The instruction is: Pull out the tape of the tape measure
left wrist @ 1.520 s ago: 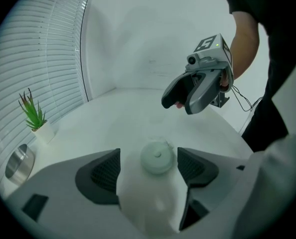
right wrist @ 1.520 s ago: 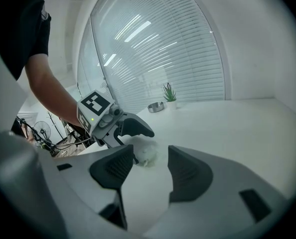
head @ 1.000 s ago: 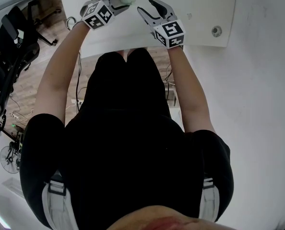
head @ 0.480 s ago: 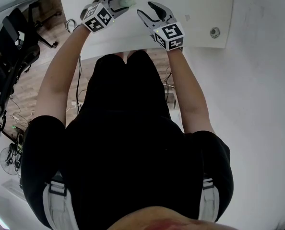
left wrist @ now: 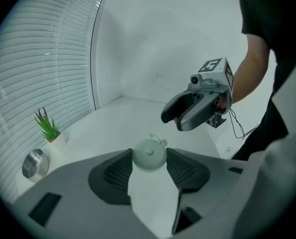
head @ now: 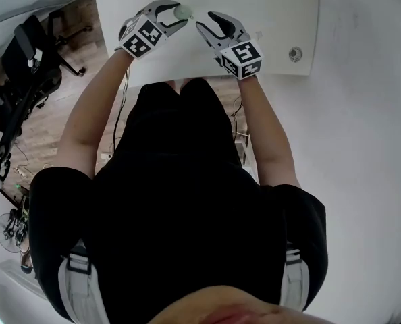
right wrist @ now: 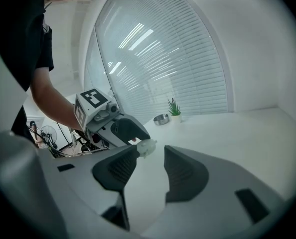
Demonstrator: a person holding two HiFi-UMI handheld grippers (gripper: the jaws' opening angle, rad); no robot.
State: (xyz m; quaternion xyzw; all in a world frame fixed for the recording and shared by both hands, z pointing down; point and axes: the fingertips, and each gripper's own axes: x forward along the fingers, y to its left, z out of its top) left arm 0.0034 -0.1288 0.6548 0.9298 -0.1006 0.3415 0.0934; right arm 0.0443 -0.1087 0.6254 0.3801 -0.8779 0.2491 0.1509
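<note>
The tape measure [left wrist: 149, 155] is a small round pale green case. My left gripper [left wrist: 149, 159] is shut on it, one pad pressing each side, and holds it above the white table [head: 268, 5]. A small tab [left wrist: 161, 142] sticks out of the case on the far side. In the head view the tape measure [head: 184, 10] shows at the tip of the left gripper [head: 179, 15]. My right gripper [head: 208, 23] hovers just to its right, open, its jaws having just been closing with nothing between them. In the right gripper view the tape measure [right wrist: 147, 147] lies just beyond the right gripper [right wrist: 150, 159].
A small potted plant [left wrist: 49, 128] and a metal bowl [left wrist: 35, 163] stand at the table's far end by the window blinds [right wrist: 178, 59]. Office chairs [head: 25, 59] and cables are on the wooden floor to the left of the table.
Both grippers have risen from the table, the left one carrying the tape measure. The right gripper's jaws have narrowed and now sit closer to the case.
</note>
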